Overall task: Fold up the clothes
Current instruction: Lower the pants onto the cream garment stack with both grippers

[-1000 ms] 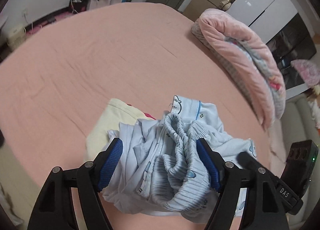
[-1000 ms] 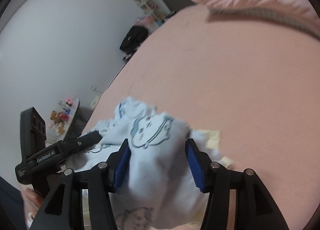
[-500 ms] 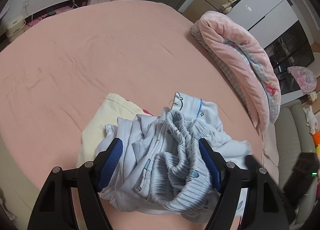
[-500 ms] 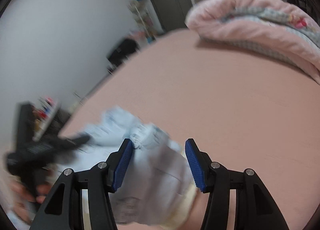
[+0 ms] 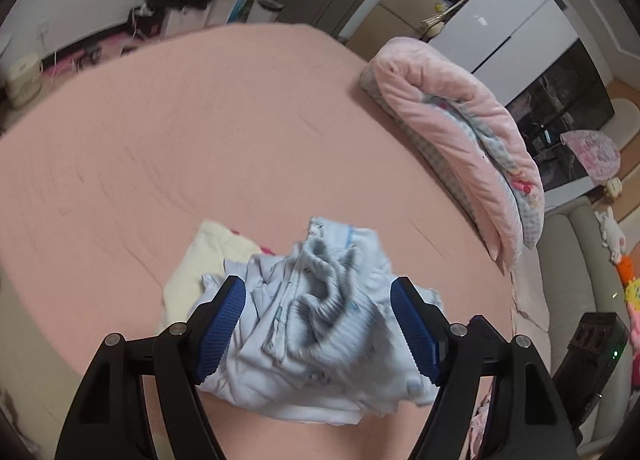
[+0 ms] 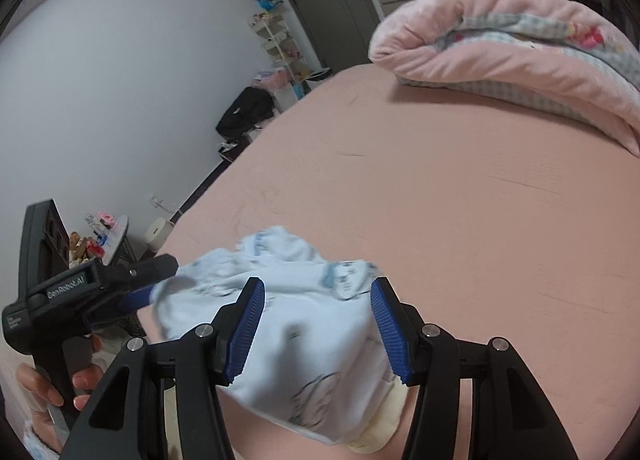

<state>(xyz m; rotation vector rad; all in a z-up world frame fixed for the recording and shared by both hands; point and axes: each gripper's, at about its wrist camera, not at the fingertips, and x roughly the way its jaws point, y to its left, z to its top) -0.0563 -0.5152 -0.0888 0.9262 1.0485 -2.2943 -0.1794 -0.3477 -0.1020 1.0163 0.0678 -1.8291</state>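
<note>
A crumpled light-blue printed garment (image 5: pixel 320 324) lies on the pink bed (image 5: pixel 208 132), atop a cream garment (image 5: pixel 200 256). The left gripper (image 5: pixel 320 328) and right gripper (image 6: pixel 316 330) both hover over it, fingers spread wide, grasping nothing.

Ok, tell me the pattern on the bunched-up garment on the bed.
Light blue garment with blue cartoon faces, clearest in the right wrist view.

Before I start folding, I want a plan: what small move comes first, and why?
Probably close the left tongs on the light blue garment. It lies crumpled on the cream garment, and both tongs, the right tongs too, hang open around it.
</note>
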